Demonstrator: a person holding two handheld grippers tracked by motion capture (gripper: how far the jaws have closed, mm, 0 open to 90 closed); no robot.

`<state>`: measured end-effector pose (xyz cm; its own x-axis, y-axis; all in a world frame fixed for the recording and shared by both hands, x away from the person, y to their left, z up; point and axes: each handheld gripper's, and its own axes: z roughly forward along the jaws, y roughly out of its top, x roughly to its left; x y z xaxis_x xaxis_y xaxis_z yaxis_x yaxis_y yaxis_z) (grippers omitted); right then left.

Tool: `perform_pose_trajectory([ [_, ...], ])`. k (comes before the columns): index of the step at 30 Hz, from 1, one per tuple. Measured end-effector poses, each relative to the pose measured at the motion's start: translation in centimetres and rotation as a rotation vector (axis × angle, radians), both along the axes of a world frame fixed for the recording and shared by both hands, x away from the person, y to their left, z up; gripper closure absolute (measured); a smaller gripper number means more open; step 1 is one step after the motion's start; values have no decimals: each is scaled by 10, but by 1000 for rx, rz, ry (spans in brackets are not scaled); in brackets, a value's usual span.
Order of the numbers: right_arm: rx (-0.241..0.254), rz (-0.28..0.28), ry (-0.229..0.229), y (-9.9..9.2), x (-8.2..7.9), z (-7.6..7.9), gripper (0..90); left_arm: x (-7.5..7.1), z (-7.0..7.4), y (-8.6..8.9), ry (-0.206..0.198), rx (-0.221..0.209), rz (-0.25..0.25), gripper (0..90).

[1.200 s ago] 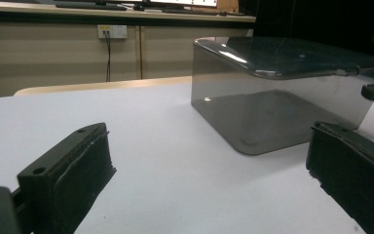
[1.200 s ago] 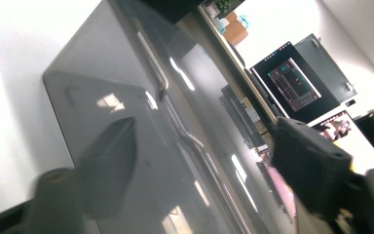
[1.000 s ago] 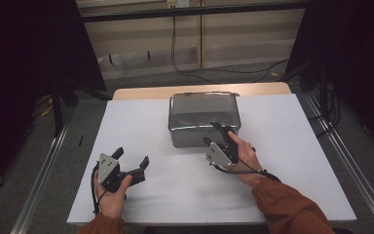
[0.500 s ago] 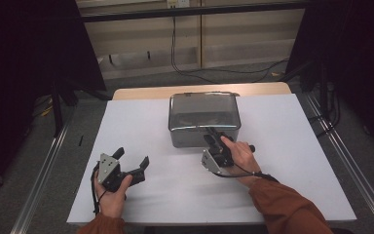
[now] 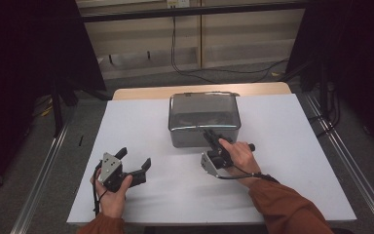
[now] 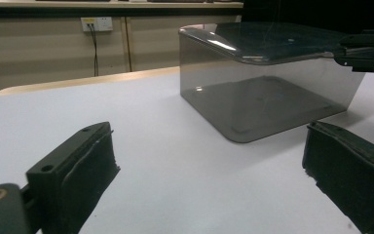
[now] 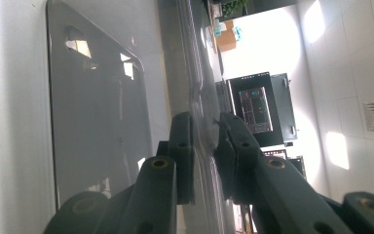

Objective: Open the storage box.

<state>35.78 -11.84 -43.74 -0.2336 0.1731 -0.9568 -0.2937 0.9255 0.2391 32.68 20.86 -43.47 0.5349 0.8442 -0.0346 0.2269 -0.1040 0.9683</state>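
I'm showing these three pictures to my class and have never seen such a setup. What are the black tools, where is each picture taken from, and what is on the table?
A person sits at a white table holding a hand-worked claw in each hand. The high view looks down from above the person's side. The other two views come from cameras riding on the claws, looking along their black jaws.

On the table stands a clear, smoky plastic box with a lid.

The left claw rests on the table away from the box, jaws wide apart with nothing between them. The right claw has just closed its jaws, and they now pinch the edge of the lid at the near side of the box.
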Motion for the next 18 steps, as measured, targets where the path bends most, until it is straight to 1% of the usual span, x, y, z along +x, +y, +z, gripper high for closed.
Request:
perform_pose_trajectory([
  [1,0,0,0,0,0,0,766,0,0,-1,4,-7,-2,54],
  [3,7,3,2,0,0,0,767,1,-1,-1,9,-4,-12,57],
  [5,6,2,1,0,0,1,769,1,-1,-2,12,-18,-26,63],
  [10,10,-2,3,-1,1,4,777,3,0,-4,6,-19,-47,65],
  [11,10,-2,3,-1,1,4,777,3,0,-4,6,-19,-47,71],
  [12,5,1,0,-1,1,4,780,5,0,-5,-2,-30,-39,79],
  [17,8,3,0,-1,1,4,780,7,-1,-5,-1,-30,-33,81],
  [18,13,3,2,-1,1,5,780,8,-1,-7,-5,-23,-41,82],
])
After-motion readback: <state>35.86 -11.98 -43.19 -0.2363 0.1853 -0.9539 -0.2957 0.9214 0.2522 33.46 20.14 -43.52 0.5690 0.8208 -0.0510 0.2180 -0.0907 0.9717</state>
